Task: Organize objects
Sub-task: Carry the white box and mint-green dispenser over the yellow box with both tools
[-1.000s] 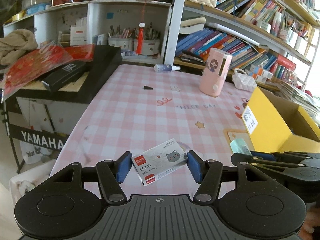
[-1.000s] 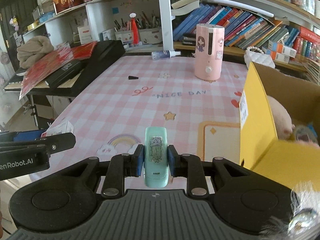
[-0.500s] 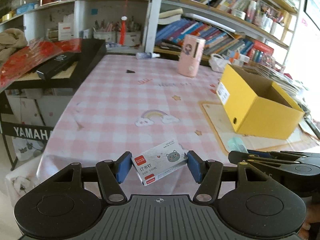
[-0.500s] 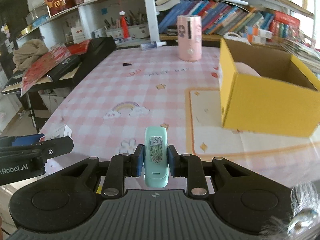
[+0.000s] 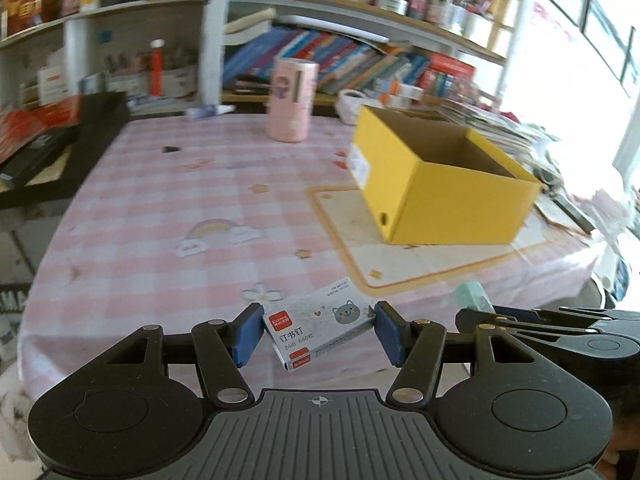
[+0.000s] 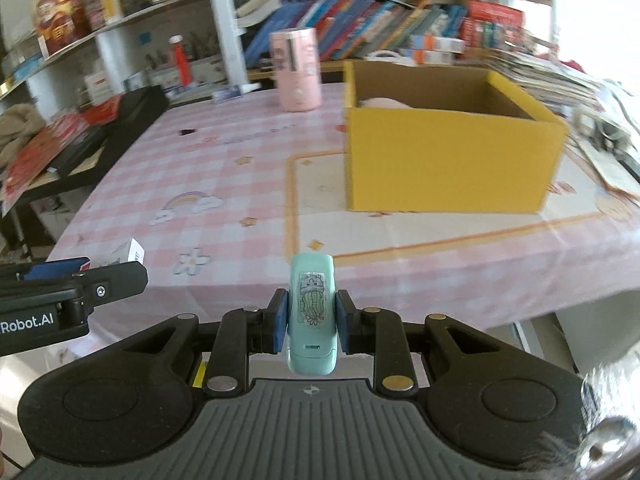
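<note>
Above near edge of pink checked tablecloth (image 5: 160, 200): left gripper (image 5: 318, 334) clamped on small grey staple box with cat print (image 5: 316, 330), box tilted. Right gripper (image 6: 310, 322) closed tight on mint-green stapler with jellyfish sticker (image 6: 311, 312). Open yellow cardboard box (image 6: 448, 160) at 1 o'clock on cream mat; pink cylinder (image 6: 296, 76) at 12 beyond.

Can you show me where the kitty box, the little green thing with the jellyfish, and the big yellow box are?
kitty box (image 5: 320, 326): left wrist view, on its printed top face.
green stapler (image 6: 312, 308): right wrist view, on the jellyfish sticker.
yellow box (image 6: 444, 160): right wrist view, on its front wall.
</note>
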{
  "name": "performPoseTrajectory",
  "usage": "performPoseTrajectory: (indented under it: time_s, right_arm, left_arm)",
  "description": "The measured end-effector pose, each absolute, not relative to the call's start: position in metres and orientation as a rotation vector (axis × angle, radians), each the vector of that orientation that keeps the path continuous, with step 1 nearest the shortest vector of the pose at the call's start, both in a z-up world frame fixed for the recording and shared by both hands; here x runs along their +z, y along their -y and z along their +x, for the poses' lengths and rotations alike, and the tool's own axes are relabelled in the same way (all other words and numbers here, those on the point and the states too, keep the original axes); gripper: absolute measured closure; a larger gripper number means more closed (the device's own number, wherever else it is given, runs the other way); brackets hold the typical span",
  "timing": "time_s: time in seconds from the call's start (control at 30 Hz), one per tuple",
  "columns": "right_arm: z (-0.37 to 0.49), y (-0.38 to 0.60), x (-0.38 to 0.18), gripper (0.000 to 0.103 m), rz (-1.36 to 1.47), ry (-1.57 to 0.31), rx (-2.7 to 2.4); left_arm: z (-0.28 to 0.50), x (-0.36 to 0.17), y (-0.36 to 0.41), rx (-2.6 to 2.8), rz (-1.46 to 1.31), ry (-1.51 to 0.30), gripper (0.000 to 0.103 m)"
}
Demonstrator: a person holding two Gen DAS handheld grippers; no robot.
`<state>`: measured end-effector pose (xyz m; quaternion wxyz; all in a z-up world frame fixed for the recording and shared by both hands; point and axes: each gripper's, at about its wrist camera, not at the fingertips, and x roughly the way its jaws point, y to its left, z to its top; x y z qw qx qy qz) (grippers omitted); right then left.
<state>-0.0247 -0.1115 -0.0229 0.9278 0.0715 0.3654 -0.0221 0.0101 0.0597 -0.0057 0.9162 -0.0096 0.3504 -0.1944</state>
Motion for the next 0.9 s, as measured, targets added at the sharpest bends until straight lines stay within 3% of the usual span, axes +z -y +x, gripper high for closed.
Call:
performPoseTrajectory:
  time_s: [0.9]
  right_arm:
    - [-0.009, 0.231, -0.015, 0.080, 0.218, -0.728, -0.231]
  left_arm:
    - [0.056, 0.009, 0.062, -0.539, 0.056, -0.653, 0.044]
